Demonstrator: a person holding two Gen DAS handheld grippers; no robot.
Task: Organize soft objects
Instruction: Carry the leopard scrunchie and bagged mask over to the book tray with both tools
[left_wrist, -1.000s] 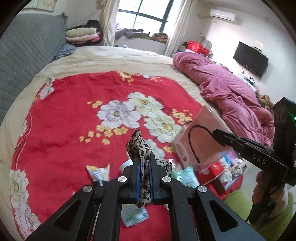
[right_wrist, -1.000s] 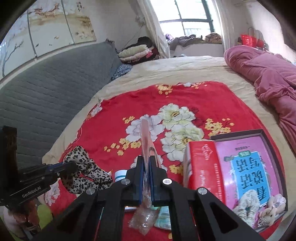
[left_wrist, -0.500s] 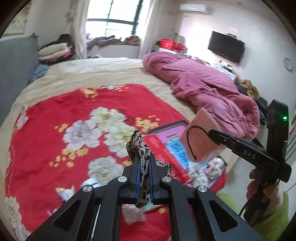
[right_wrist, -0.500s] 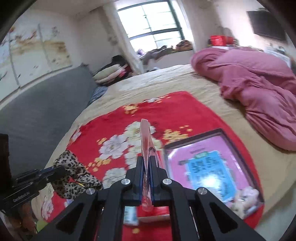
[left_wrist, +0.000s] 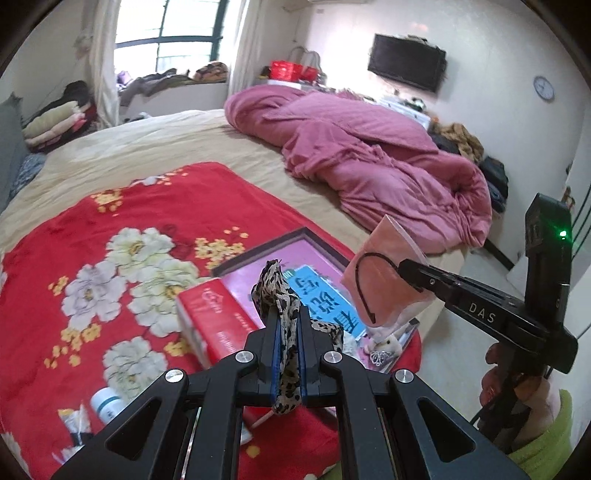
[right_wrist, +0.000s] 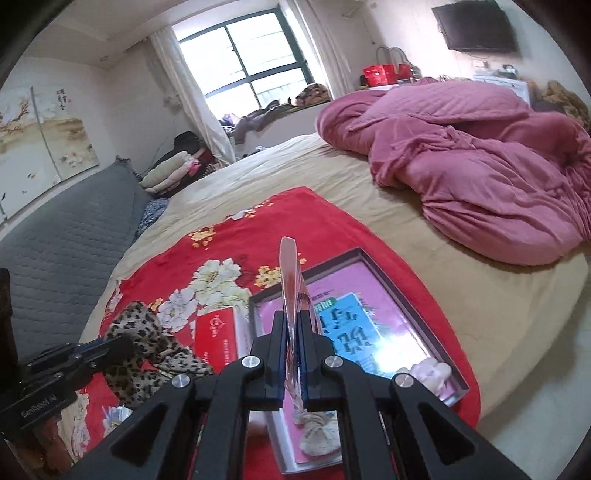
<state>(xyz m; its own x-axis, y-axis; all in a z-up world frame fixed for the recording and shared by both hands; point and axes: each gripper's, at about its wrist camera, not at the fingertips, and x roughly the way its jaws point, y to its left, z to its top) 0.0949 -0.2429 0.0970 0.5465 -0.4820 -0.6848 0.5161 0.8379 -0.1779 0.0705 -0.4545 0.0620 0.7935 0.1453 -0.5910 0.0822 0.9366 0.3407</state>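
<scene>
I'm mid-carry: my left gripper (left_wrist: 287, 354) is clamped on the leopard scarf (left_wrist: 279, 295), my right gripper (right_wrist: 294, 354) on the clear pouch (right_wrist: 291, 280). The tray (right_wrist: 413, 295) sits at twelve o'clock; next, I judge, lower and release.

Daylight from the large dark-framed window (right_wrist: 255, 70), blown out to white. Room evenly bright, shadows soft. Glare patch on the glossy pink-and-blue box lid (right_wrist: 384, 354). Strong fisheye bending and dark vignette at corners. Slight motion blur on the red floral blanket (left_wrist: 92, 258).
</scene>
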